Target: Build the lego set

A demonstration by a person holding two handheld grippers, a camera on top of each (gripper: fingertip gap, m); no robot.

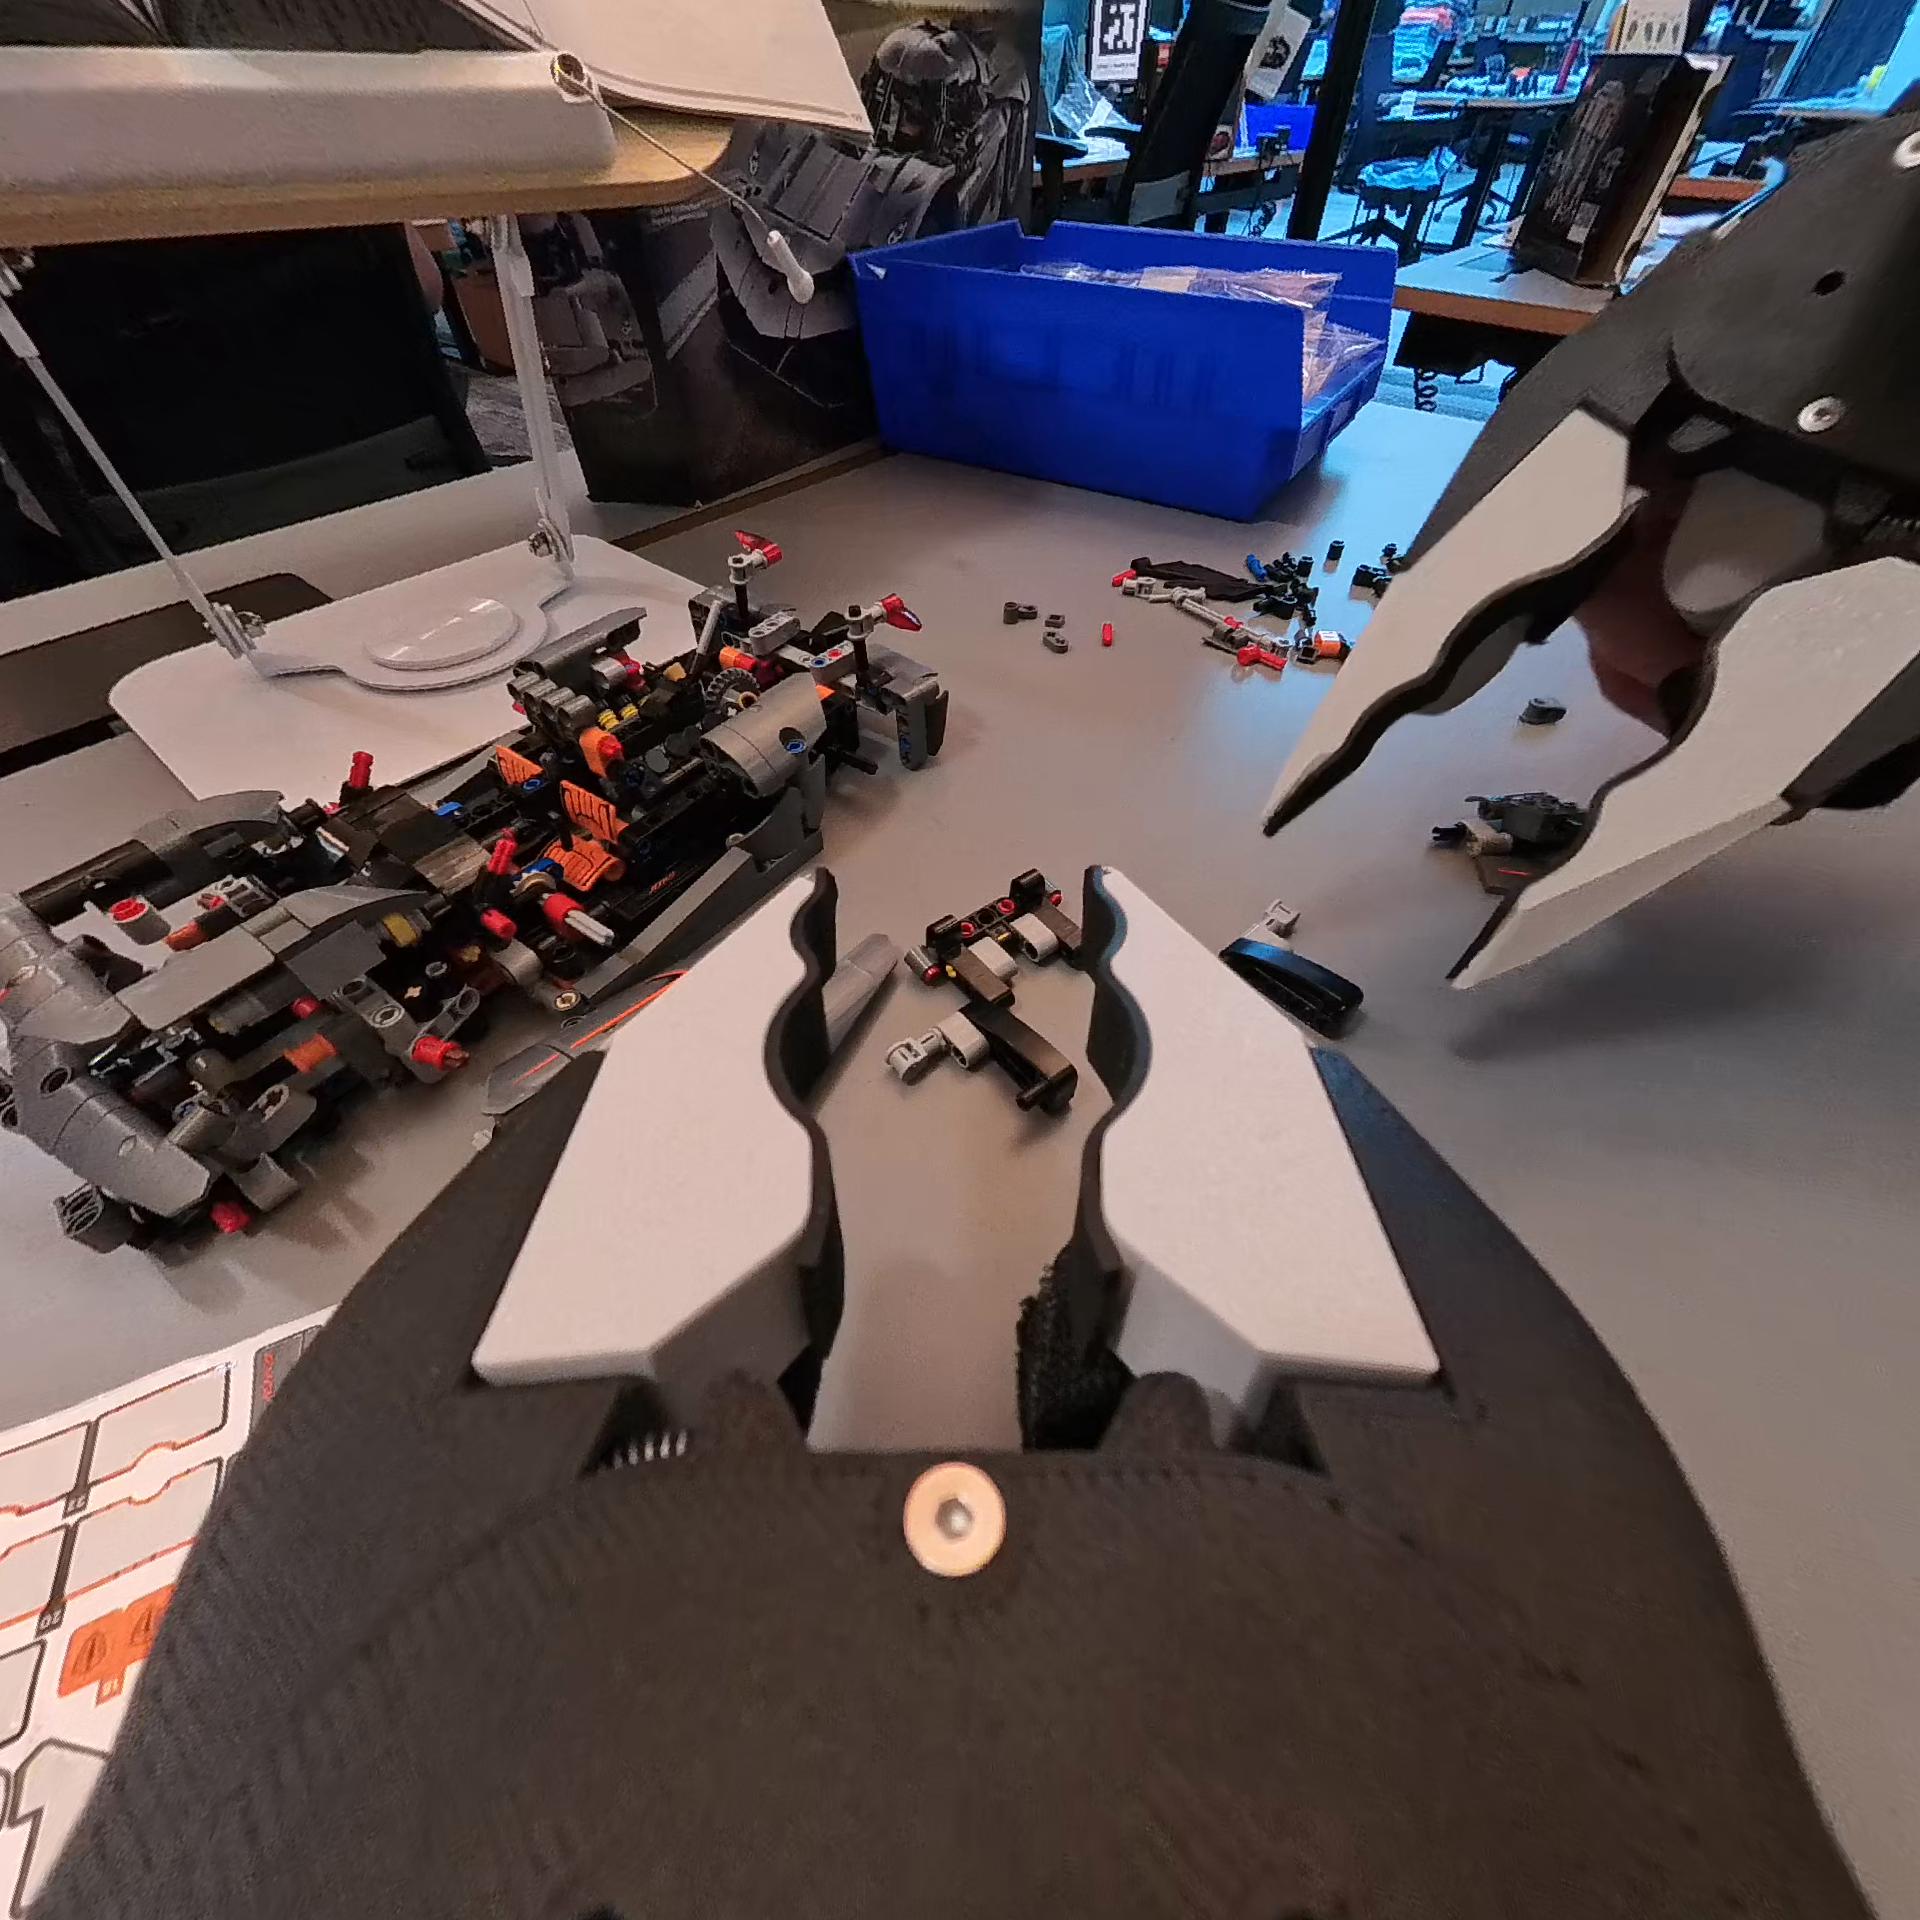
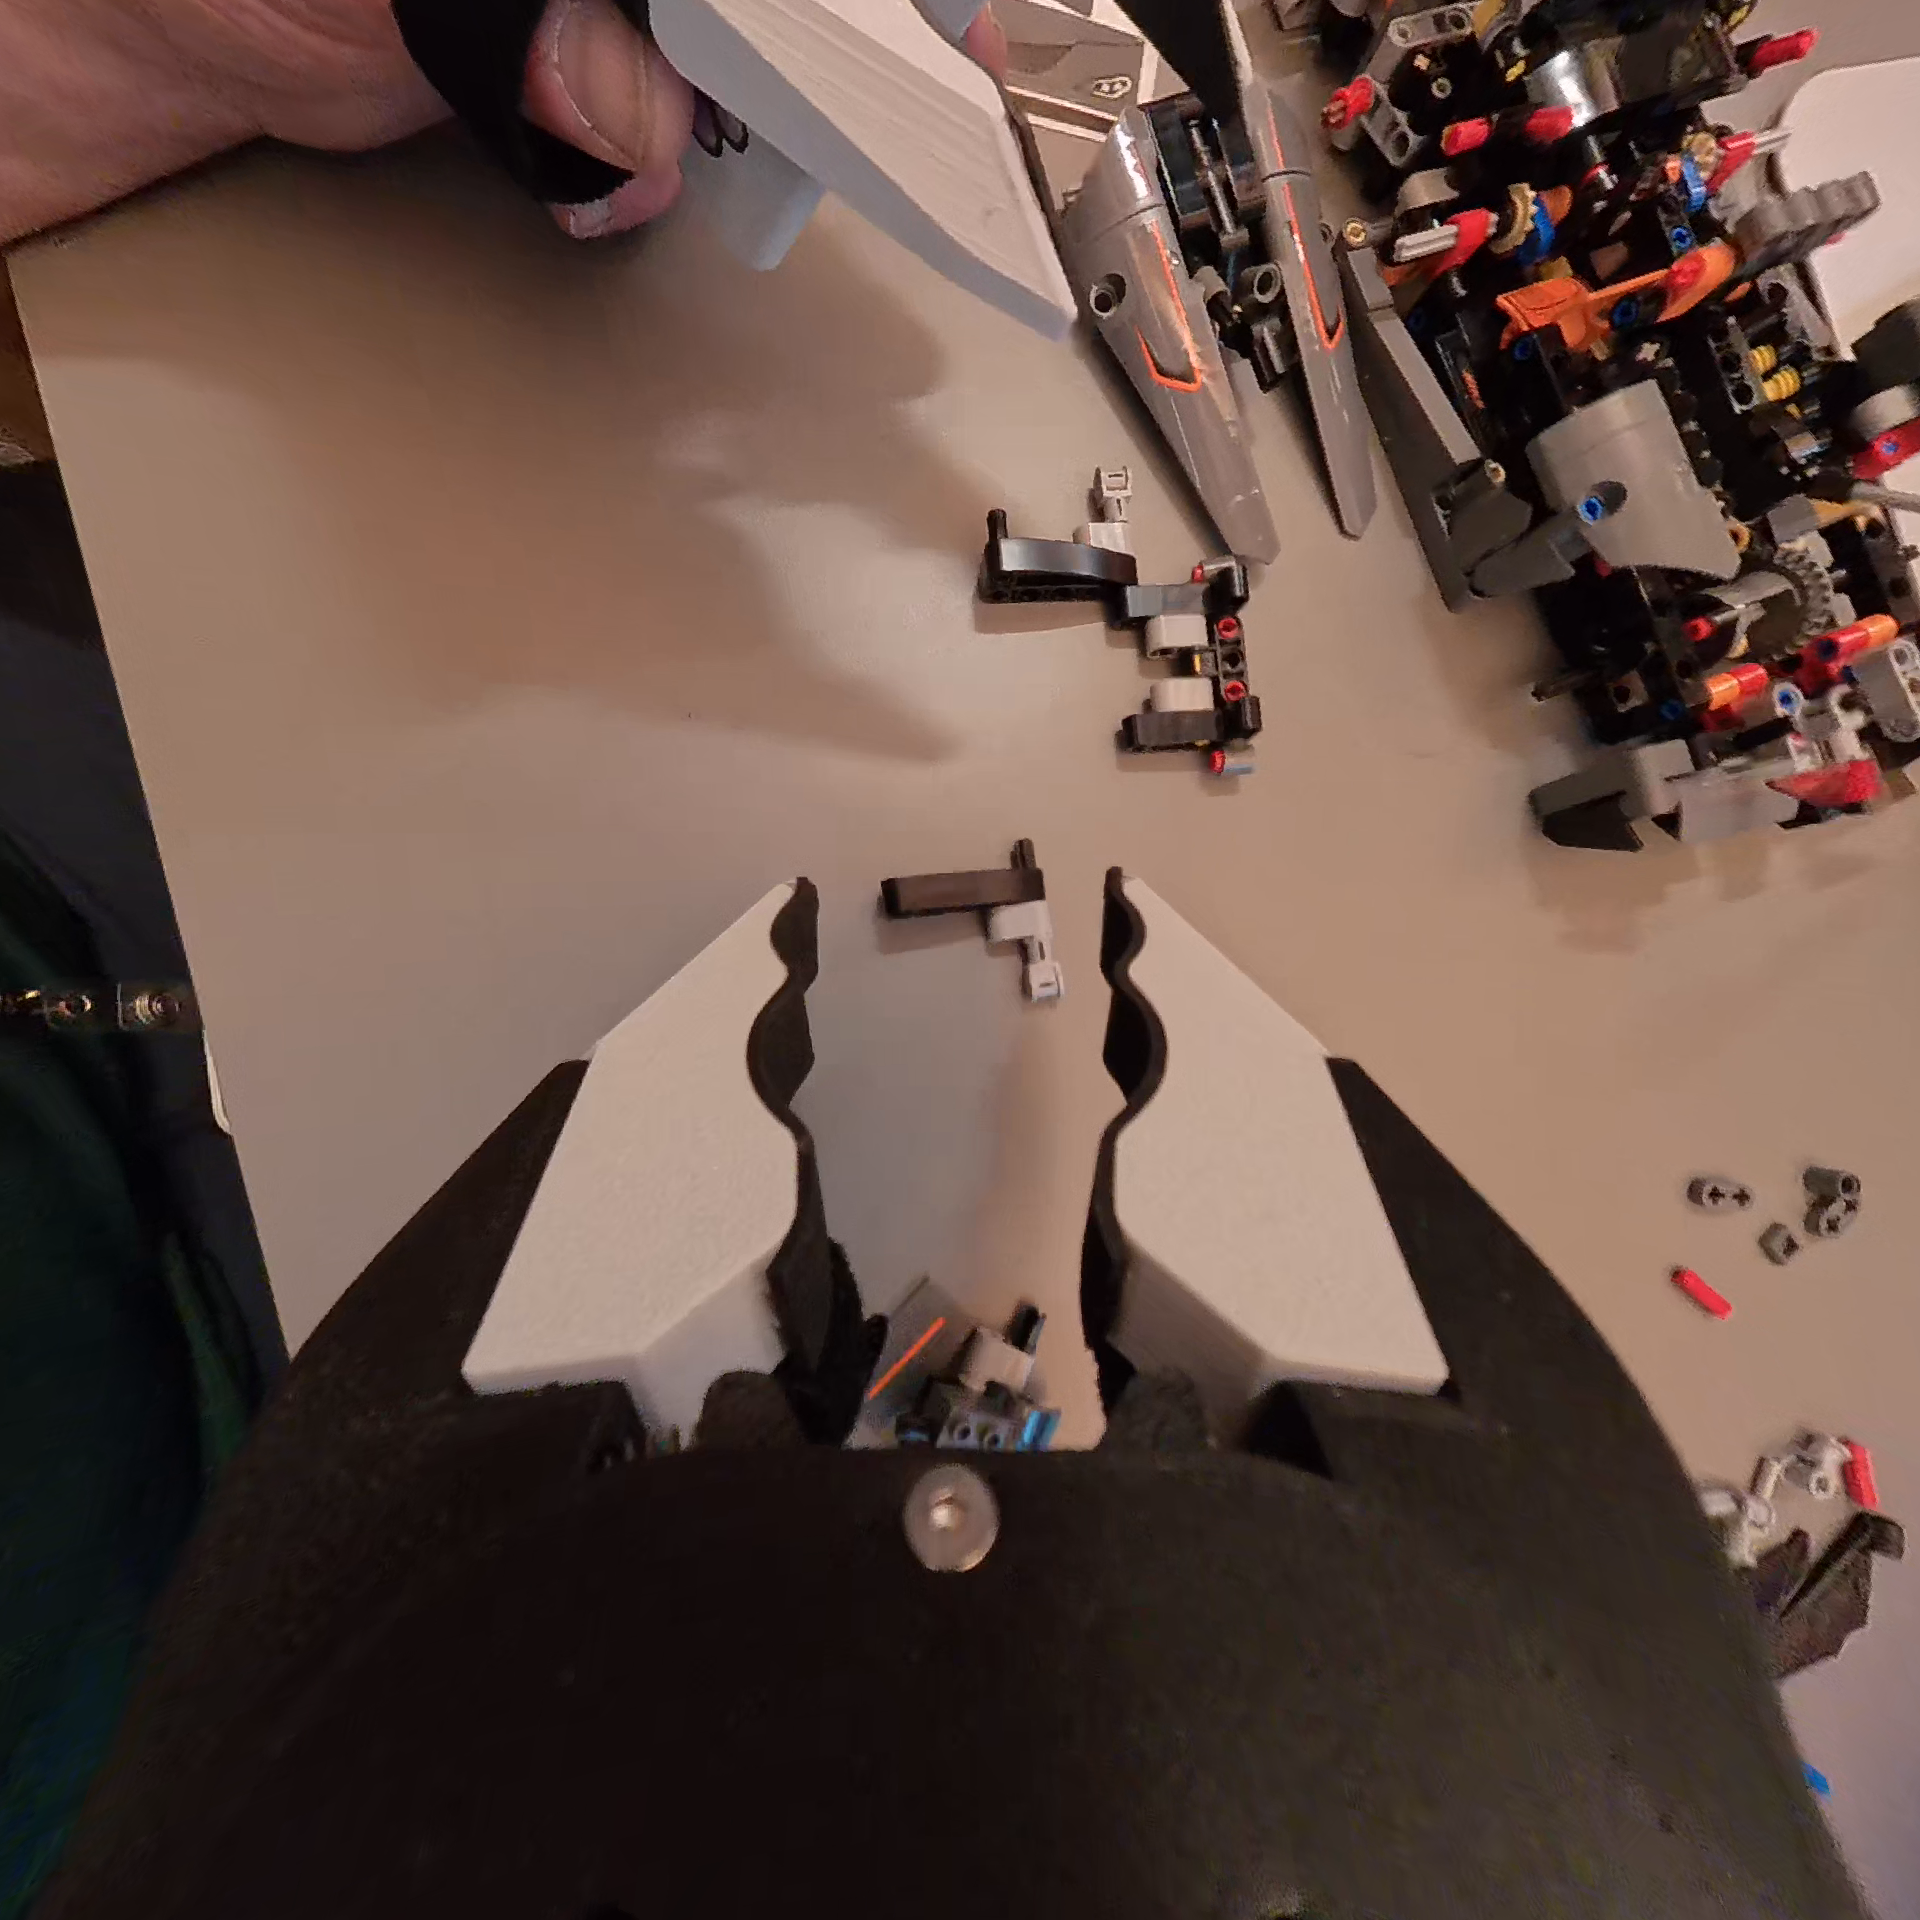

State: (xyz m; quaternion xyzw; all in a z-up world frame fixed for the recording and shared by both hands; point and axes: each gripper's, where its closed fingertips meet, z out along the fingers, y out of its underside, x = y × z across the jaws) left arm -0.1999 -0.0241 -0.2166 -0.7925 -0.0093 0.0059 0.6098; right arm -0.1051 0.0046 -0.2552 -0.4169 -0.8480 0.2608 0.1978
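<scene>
The partly built grey, black and orange Lego car (image 1: 436,883) lies on the grey table (image 1: 1143,769), left of my grippers; it also shows in the right wrist view (image 2: 1662,436). My left gripper (image 1: 961,899) is open and empty, low over a small black-and-grey subassembly (image 1: 992,977) that lies just past its tips, also in the right wrist view (image 2: 1179,634). My right gripper (image 2: 958,883) is open and empty above a black beam with a grey connector (image 2: 966,904). That beam (image 1: 1294,982) and the right gripper (image 1: 1366,904) also show in the left wrist view.
A blue bin (image 1: 1122,364) with bags stands at the back. Loose small parts (image 1: 1236,603) lie before it, some in the right wrist view (image 2: 1777,1205). A white book stand (image 1: 343,644) is at the left, a sticker sheet (image 1: 94,1507) near me. Another small assembly (image 1: 1527,826) lies under the right gripper. The small black-and-grey subassembly (image 1: 992,977) is about 8 cm from my left fingertips. It turns up in the right wrist view (image 2: 1151,611) as well.
</scene>
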